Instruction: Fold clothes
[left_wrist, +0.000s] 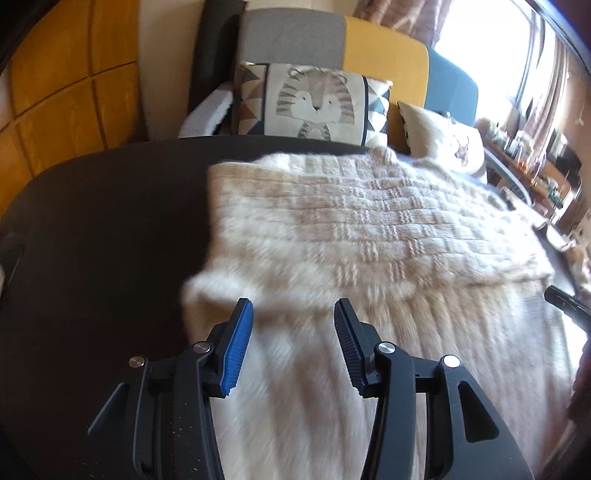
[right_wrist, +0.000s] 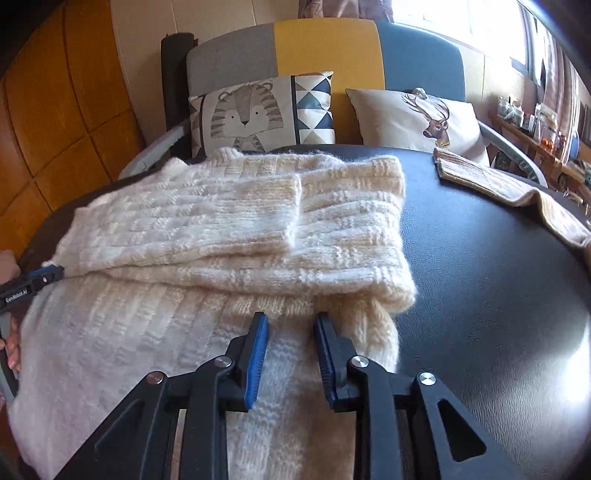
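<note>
A cream knitted sweater (left_wrist: 332, 221) lies on the dark table (left_wrist: 92, 221), its sleeves folded across the body (right_wrist: 221, 229). My left gripper (left_wrist: 293, 314) is open above the sweater's near left part, close to the bulge where a sleeve is folded. Over the near right part, just before the folded sleeve's edge, my right gripper (right_wrist: 291, 321) is open too, with fabric below the gap between its blue pads (right_wrist: 258, 350). The left gripper (right_wrist: 33, 280) also shows at the left edge of the right wrist view, and the right gripper's black tip (left_wrist: 565, 299) shows at the right edge of the left wrist view.
A second, tan knitted garment (right_wrist: 517, 188) lies at the table's far right. Behind the table (right_wrist: 498, 277) stands a sofa with a tiger pillow (right_wrist: 243, 114) and a deer pillow (right_wrist: 417, 118). A cluttered shelf (right_wrist: 535, 125) runs along the right wall. A hand (right_wrist: 11, 343) holds the left gripper.
</note>
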